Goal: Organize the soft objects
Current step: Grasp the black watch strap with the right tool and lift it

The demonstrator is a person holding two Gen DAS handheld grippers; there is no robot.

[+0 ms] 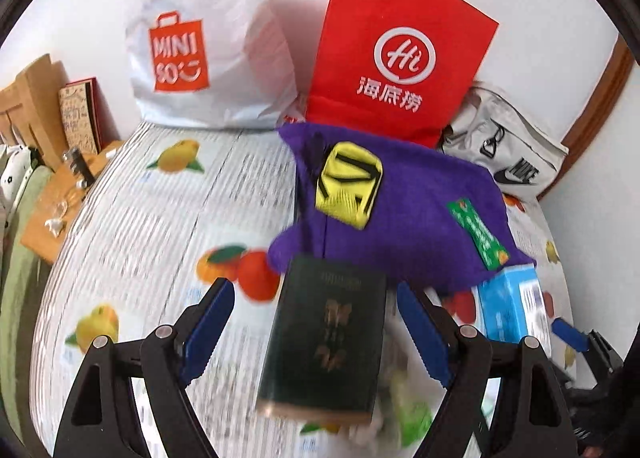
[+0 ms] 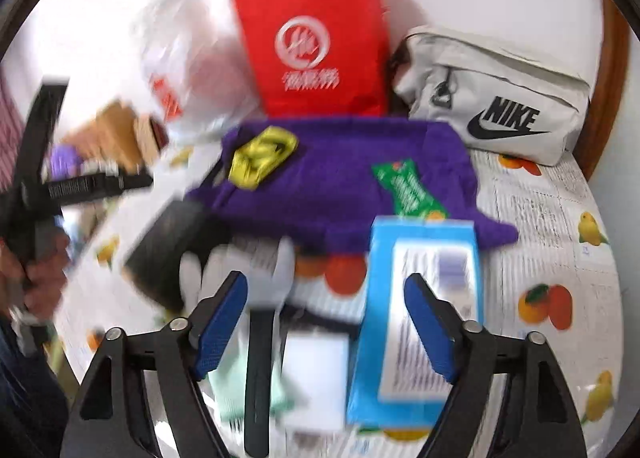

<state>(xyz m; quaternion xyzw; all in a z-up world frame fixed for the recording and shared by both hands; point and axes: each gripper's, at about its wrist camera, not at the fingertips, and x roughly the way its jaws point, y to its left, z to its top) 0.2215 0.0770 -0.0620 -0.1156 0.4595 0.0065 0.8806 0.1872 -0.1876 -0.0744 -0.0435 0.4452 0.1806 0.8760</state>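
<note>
Both your grippers, left (image 1: 316,332) and right (image 2: 326,322), gape wide, holding nothing. Your purple cloth (image 1: 404,214) lies beyond the dark book (image 1: 324,342); reaching over risks snagging the yellow strap (image 1: 348,182) resting on it.

Fuzzy purple cloth (image 1: 400,214), glossy red paper bag (image 1: 400,54), crinkled white plastic bag (image 1: 224,38), matt canvas pouch (image 2: 504,98)

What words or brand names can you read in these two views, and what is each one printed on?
"MINI SO": white plastic bag.
"Hi" and "海底捞": red paper bag.
"NIKE" with swoosh: grey pouch.
Too blurred to read: gold lettering on the dark green book, print on the blue box, white text on the green packet, markings on the yellow patch on the purple cloth, and the tablecloth print.
</note>
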